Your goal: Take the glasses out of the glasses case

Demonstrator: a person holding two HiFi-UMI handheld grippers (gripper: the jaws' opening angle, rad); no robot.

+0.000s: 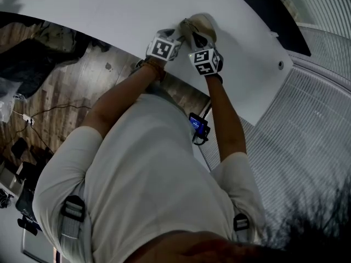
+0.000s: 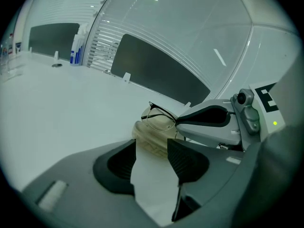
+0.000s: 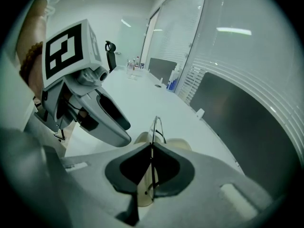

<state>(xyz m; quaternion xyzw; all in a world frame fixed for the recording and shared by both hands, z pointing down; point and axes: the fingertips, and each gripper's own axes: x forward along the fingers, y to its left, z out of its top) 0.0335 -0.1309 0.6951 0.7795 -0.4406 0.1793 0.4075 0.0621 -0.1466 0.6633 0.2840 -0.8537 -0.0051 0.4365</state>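
The beige glasses case (image 1: 202,25) lies open on the white table (image 1: 120,15) near its front edge. My left gripper (image 2: 152,148) is shut on the case (image 2: 152,141), with a pale flap of it running down between the jaws. The thin black-framed glasses (image 2: 159,118) stand lifted just above the case's mouth. My right gripper (image 3: 151,148) is shut on the glasses (image 3: 156,125), their frame pinched edge-on between the pads, the case (image 3: 178,145) below them. In the head view the left gripper (image 1: 184,30) and the right gripper (image 1: 198,38) meet at the case.
Dark low panels (image 2: 161,72) stand along the table's far edge, with a blue-labelled bottle (image 2: 75,51) beside them. Small bottles (image 3: 133,63) and a black chair (image 3: 110,51) are at the far end. Wooden floor (image 1: 71,86) lies below the table's near edge.
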